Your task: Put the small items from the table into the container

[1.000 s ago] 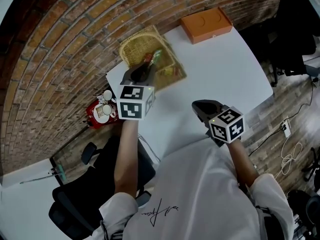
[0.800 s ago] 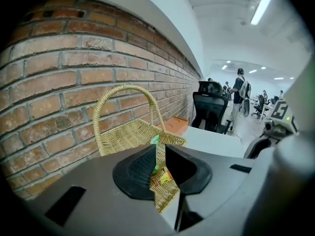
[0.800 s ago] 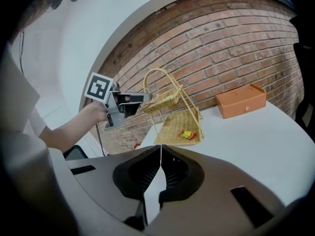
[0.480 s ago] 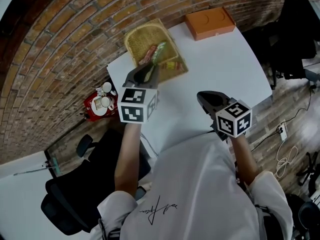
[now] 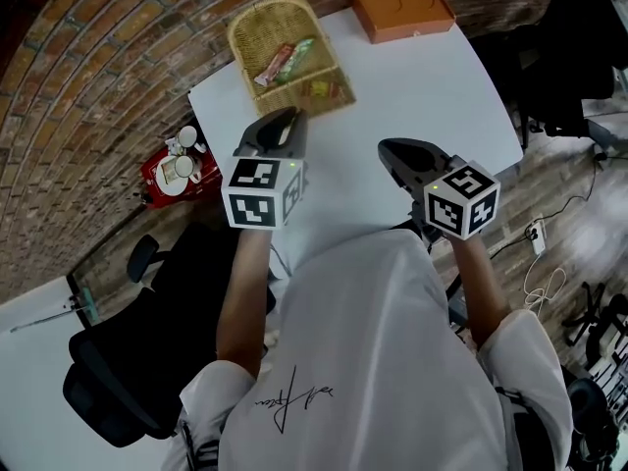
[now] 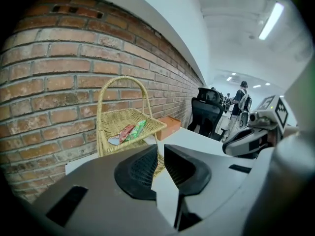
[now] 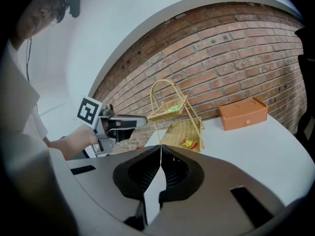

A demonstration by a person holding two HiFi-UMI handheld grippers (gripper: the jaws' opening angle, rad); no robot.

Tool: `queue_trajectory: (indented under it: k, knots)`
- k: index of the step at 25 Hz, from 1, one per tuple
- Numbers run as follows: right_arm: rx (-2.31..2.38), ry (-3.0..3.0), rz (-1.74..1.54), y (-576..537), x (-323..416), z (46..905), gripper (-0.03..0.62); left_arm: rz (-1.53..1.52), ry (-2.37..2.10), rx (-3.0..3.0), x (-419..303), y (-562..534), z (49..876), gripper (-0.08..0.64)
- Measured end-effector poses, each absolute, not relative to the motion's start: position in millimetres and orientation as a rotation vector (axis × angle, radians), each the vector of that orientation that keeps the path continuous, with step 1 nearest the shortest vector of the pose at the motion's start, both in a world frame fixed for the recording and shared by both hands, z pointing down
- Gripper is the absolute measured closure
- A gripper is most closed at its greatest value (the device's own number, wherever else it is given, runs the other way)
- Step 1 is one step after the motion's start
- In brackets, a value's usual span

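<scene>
Left tongs (image 5: 287,121) closing, empty | basket (image 5: 247,29) ahead, apart

The basket (image 5: 257,29) stands on the far left part of the table (image 5: 422,96), close to the wall (image 5: 88,86) behind it. It has two trays, one above the other. Packets (image 5: 285,60) lie in the top one and another packet (image 5: 319,90) in the bottom one. The box (image 5: 402,10) sits to the right of the basket. Cups (image 5: 175,168) sit lower down, left of the table. A chair (image 5: 128,381) is on your left.
</scene>
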State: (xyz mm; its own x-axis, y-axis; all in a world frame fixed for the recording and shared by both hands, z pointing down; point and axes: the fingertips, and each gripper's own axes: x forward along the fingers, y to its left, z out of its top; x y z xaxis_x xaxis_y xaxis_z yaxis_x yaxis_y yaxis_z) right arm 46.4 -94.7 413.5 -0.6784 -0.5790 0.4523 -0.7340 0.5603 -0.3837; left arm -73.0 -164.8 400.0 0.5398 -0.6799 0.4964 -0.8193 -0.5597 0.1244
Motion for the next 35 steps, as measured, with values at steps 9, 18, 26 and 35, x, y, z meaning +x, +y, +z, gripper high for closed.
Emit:
queue_trajectory:
  k: [9, 18, 26, 35]
  knots:
    - [1.009, -2.555, 0.758, -78, 38, 404, 0.569, 0.501, -1.163, 2.398, -67, -121, 412, 0.526]
    - [0.970, -2.601, 0.671, -56, 26, 395, 0.571, 0.358, -1.091, 2.363, -69, -78, 425, 0.546]
    - [0.878, -2.620, 0.593, -35, 14, 394, 0.572, 0.345, -1.163, 2.419, -74, -60, 418, 0.549]
    - [0.883, -2.698, 0.571, -23, 12, 386, 0.572, 0.318, -1.207, 2.423, -81, -35, 422, 0.550]
